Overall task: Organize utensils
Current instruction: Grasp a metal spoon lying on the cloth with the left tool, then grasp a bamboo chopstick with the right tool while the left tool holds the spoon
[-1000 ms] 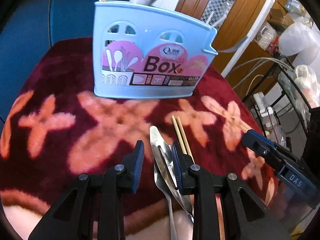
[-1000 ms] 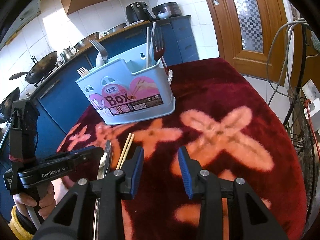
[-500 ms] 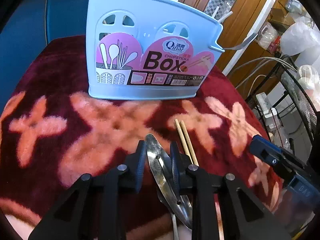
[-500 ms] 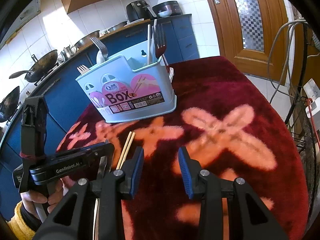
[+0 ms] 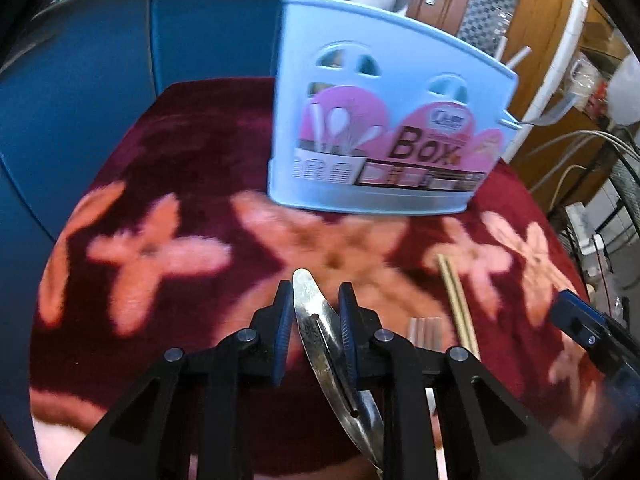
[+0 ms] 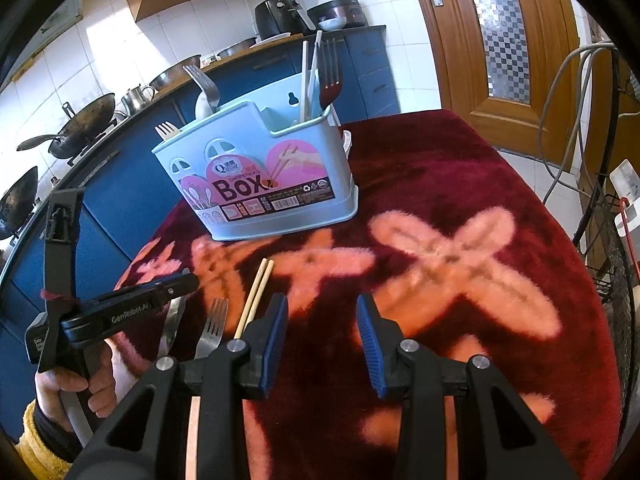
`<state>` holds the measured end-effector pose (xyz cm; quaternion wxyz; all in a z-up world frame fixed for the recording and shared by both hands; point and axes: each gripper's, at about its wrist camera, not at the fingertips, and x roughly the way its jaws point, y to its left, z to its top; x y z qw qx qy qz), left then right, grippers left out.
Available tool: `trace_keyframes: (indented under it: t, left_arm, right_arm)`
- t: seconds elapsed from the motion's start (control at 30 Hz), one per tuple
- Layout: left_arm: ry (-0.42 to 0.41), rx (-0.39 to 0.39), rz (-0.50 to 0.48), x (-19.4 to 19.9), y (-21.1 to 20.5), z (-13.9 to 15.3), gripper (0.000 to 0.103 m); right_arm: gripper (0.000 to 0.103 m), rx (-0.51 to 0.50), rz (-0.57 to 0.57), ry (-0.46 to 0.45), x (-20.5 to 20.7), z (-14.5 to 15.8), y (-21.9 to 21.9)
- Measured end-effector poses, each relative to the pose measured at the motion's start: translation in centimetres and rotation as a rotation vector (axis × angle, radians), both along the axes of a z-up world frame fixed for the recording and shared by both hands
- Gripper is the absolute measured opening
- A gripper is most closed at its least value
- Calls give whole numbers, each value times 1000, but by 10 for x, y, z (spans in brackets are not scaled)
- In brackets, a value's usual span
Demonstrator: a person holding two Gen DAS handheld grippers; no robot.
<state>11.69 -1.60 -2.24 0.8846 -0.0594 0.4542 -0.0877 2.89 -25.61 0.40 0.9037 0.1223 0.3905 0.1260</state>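
Observation:
A light blue utensil box (image 5: 384,128) (image 6: 256,176) stands on the red flowered cloth (image 6: 460,184) and holds forks and chopsticks upright. My left gripper (image 5: 314,300) (image 6: 176,286) is shut on a long steel utensil (image 5: 320,336) (image 6: 172,320), which slants between its blue pads above the cloth. Two wooden chopsticks (image 5: 456,304) (image 6: 256,296) and a steel fork (image 6: 212,328) lie on the cloth in front of the box. My right gripper (image 6: 322,308) (image 5: 588,328) hovers open over the cloth, right of the chopsticks, with nothing between its fingers.
A blue kitchen counter (image 6: 120,184) with woks and pots runs behind the table. A wooden door (image 6: 500,40) is at the far right, and a wire rack with cables (image 6: 612,248) stands by the table's right edge. A hand in a yellow sleeve (image 6: 60,392) holds the left gripper.
The left jaws closed on the steel utensil, and the gripper swung left with it, lifting it off the cloth. A fork that lay beneath now shows. The right gripper kept still.

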Motion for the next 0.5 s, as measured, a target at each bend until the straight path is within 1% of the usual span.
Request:
trace_keyframes:
  t: [0.13,0.3,0.4,0.5]
  left_arm:
    - [37,-30,-7,0,5,0,23]
    - [65,-39,-8,-8,9,5,24]
    - [92,-71,-7,-16,12,7,27]
    - [118,-99,-12,-26,14,6,27]
  right_arm:
    - [39,-3,7,2,1,0,3]
    - [39,-7,14,-3,-2,2,8]
    - [39,-10,16,-13,-7,5,9]
    - [39,-12,17,-25,-12,10,11]
